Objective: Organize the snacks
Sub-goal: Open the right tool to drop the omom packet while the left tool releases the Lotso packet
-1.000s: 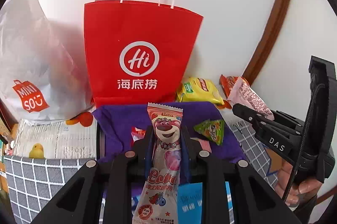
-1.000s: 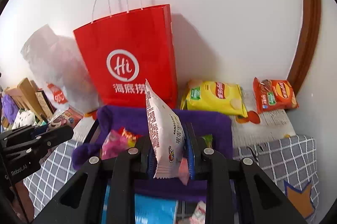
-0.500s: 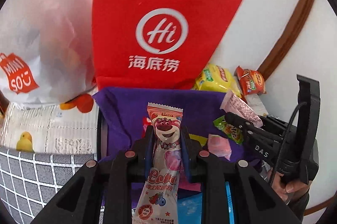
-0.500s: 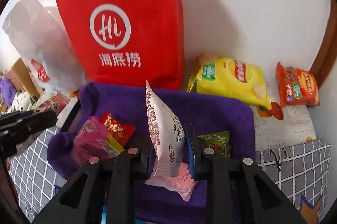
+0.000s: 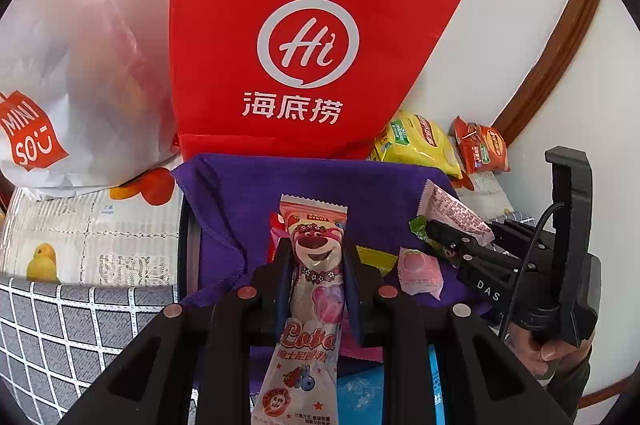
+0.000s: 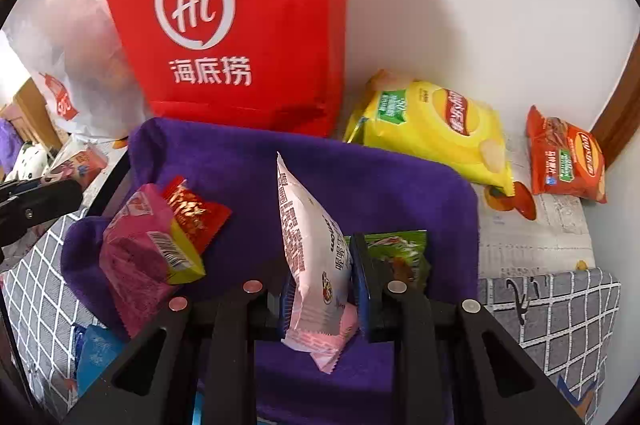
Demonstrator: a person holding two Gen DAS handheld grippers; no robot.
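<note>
two grippers hang over a purple cloth point(image 6: 248, 161). left gripper point(image 5: 316, 277) is clamped on a long pink bear-print snack packet point(image 5: 312, 289), held upright above the cloth's near edge. right gripper point(image 6: 320, 289) is clamped on a white and pink snack pouch point(image 6: 308, 249), standing on edge above the cloth's middle. a magenta packet point(image 6: 140, 257), a red foil packet point(image 6: 192, 213) and a green packet point(image 6: 396, 249) lie on the cloth. behind stand a red paper bag point(image 6: 240, 25), a yellow chip bag point(image 6: 432, 121) and an orange chip bag point(image 6: 564, 157).
</note>
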